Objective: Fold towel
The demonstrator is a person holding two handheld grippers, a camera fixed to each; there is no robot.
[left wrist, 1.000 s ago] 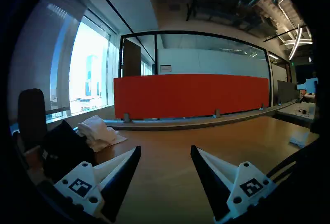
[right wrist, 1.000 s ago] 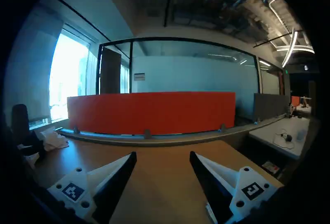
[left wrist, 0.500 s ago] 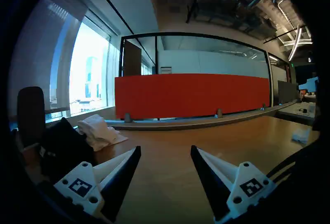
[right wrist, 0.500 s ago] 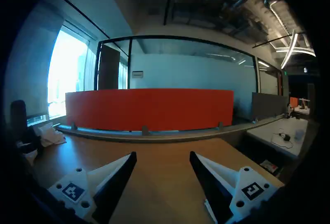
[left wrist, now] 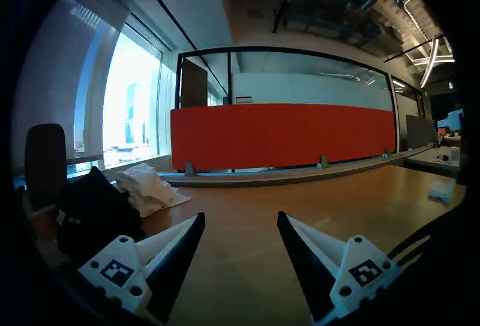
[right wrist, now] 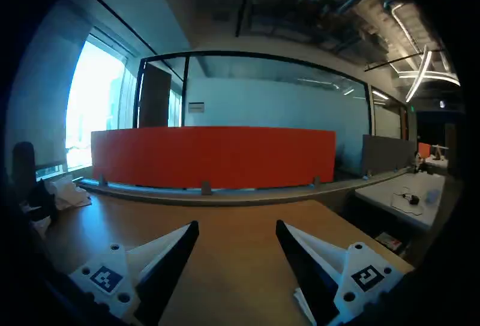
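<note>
A crumpled white towel (left wrist: 146,188) lies in a heap at the far left of the wooden table (left wrist: 252,203), well beyond my left gripper (left wrist: 240,221), which stands open over bare wood with nothing between its fingers. In the right gripper view the same towel (right wrist: 68,193) is small at the left edge. My right gripper (right wrist: 237,230) is open too, above the table (right wrist: 240,230), far from the towel.
A black bag (left wrist: 96,215) sits left of the towel, by a dark chair back (left wrist: 45,164). An orange divider panel (left wrist: 282,135) runs along the table's far edge. A small pale object (left wrist: 442,190) lies at the right. Another desk (right wrist: 405,197) stands beyond the right edge.
Both cameras have tilted slightly upward, so the divider and towel sit a little higher in view. Both grippers stay open.
</note>
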